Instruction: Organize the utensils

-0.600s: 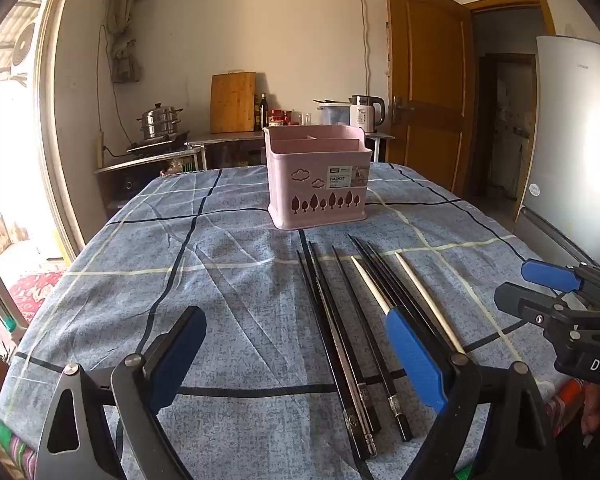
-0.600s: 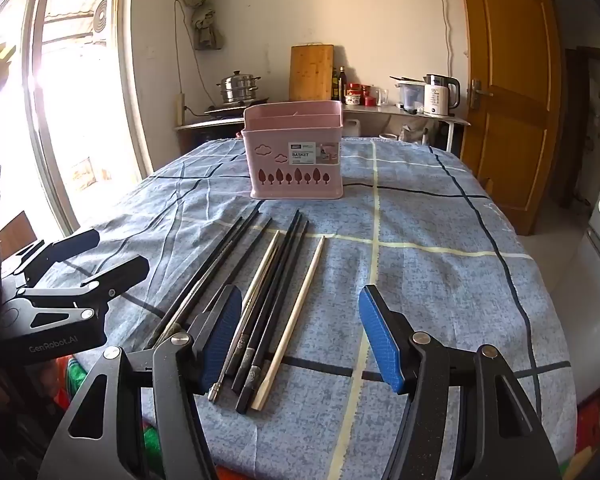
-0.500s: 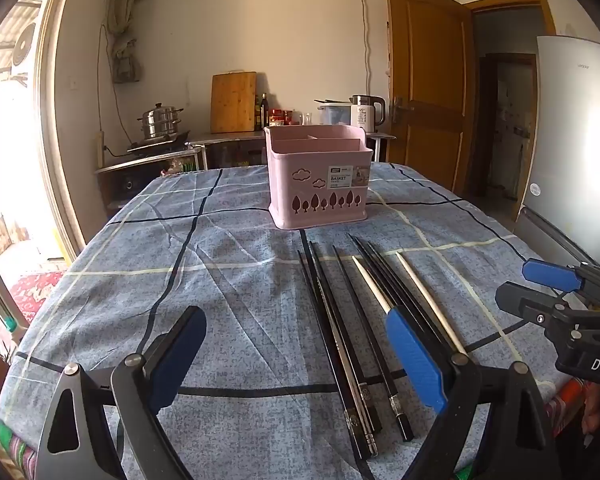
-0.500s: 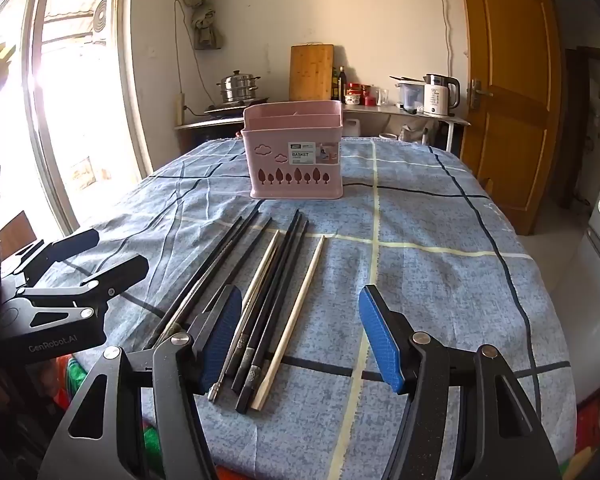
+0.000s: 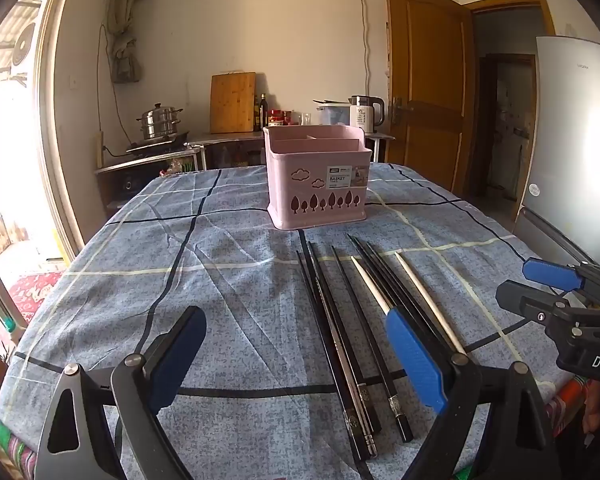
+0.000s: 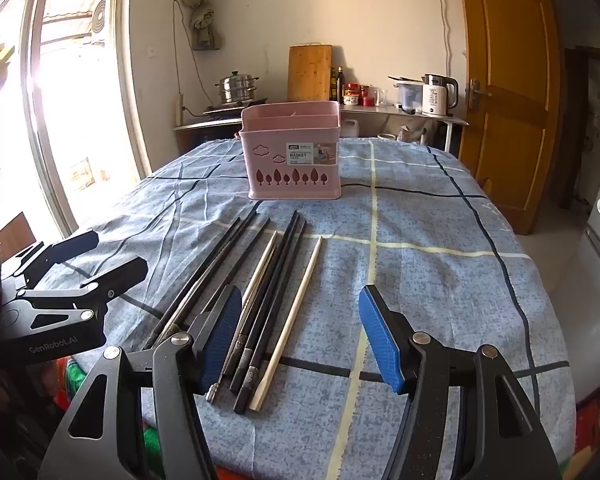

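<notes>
Several black chopsticks [image 5: 340,336] and two pale ones [image 5: 424,300] lie side by side on the blue checked tablecloth [image 5: 228,304], pointing toward a pink divided utensil basket [image 5: 318,178] standing upright further back. They also show in the right wrist view, chopsticks [image 6: 260,292] and basket [image 6: 294,152]. My left gripper [image 5: 296,344] is open and empty, low over the near ends of the chopsticks. My right gripper [image 6: 300,332] is open and empty, its left pad over the chopstick ends.
The table's near edge is just below both grippers. A fridge [image 5: 572,148] stands at the right and a wooden door [image 6: 508,80] behind. A counter [image 6: 380,110] with a kettle, pot and cutting board runs along the back wall. A window is at the left.
</notes>
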